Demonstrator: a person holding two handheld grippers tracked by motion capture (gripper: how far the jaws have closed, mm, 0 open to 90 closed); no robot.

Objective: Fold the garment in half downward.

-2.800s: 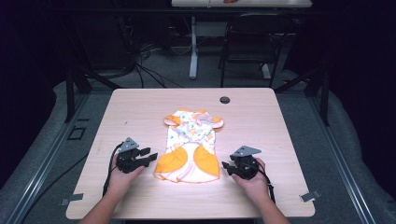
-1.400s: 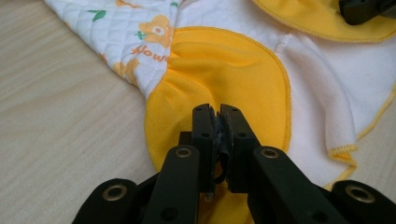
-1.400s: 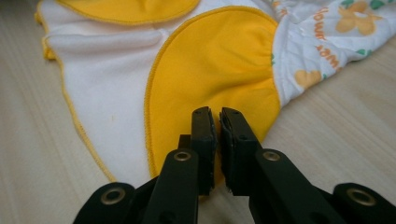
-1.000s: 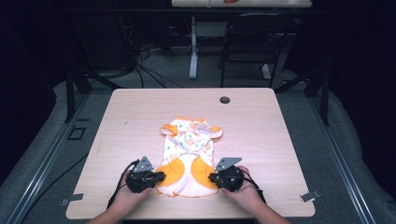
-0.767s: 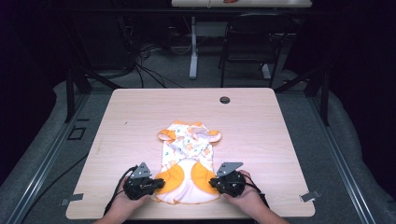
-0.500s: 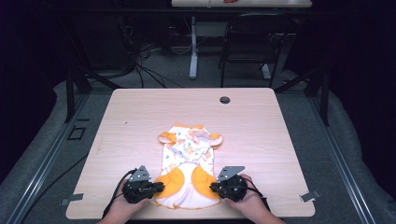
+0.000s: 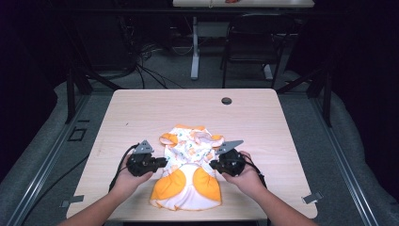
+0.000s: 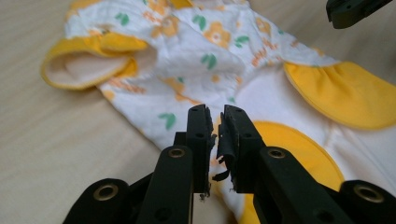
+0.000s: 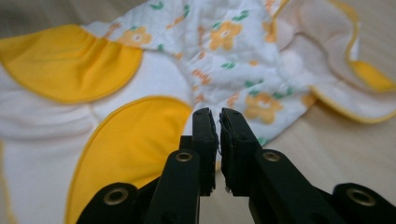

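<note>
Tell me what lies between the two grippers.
In the high view, the garment spans the stretch between the left gripper and the right gripper.

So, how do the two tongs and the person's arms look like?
Both tongs, left and right, are black, with flat paired jaws, brass-ringed pivots, a grey triangular plate on top and a black trailing cable. The forearms are bare, no sleeves visible.

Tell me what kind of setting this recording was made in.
Probably a lab or recording workspace, not a home: a bare wooden table with a cable grommet, loose cables on a grey carpeted floor, and a dark surround. A baby garment lies on the table.
</note>
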